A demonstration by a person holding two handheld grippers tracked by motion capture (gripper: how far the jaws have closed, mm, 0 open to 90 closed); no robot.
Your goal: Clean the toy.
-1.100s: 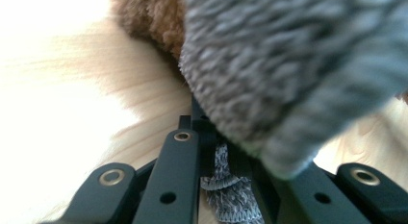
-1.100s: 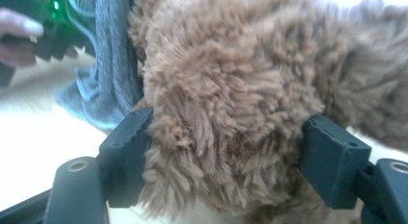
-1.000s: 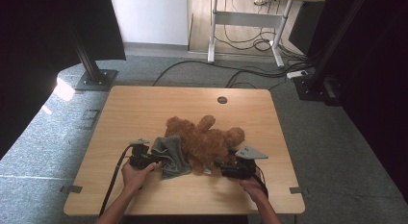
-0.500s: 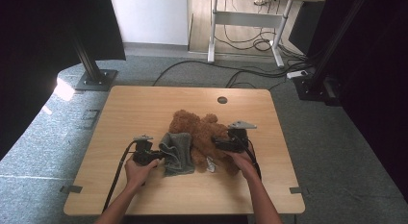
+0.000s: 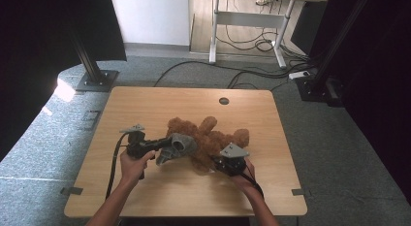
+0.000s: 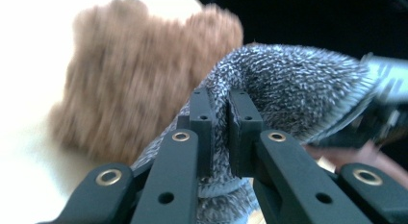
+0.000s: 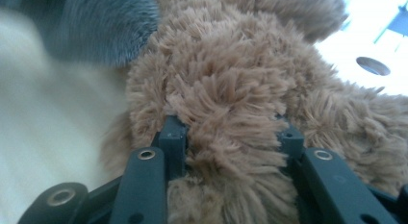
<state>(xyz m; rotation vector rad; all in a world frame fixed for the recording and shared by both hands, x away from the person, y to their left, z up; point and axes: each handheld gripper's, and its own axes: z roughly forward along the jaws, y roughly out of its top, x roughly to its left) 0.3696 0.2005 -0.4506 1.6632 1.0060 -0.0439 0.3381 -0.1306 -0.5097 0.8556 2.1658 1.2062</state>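
A brown plush teddy bear [image 5: 211,138] lies on its back in the middle of the wooden table [image 5: 145,104]. A grey knit cloth [image 5: 177,146] hangs against the bear's left side. My left gripper [image 5: 165,144] is shut on that cloth, and in the left gripper view its jaws [image 6: 220,101] pinch the grey knit [image 6: 298,89] with the bear [image 6: 130,89] blurred behind. My right gripper [image 5: 219,162] is at the bear's near side. There its jaws [image 7: 231,130] press into a thick tuft of the bear's fur [image 7: 226,89], with the grey cloth [image 7: 96,27] beyond.
A round cable hole [image 5: 223,101] sits near the table's far edge, also in the right gripper view [image 7: 373,65]. Bare wood lies on both sides of the bear and along the front. On the floor beyond are a black stand base [image 5: 94,80] and cables [image 5: 252,75].
My right gripper has dropped from the bear's right side to its near side and closed into the fur. My left gripper has raised the grey cloth slightly toward the bear.
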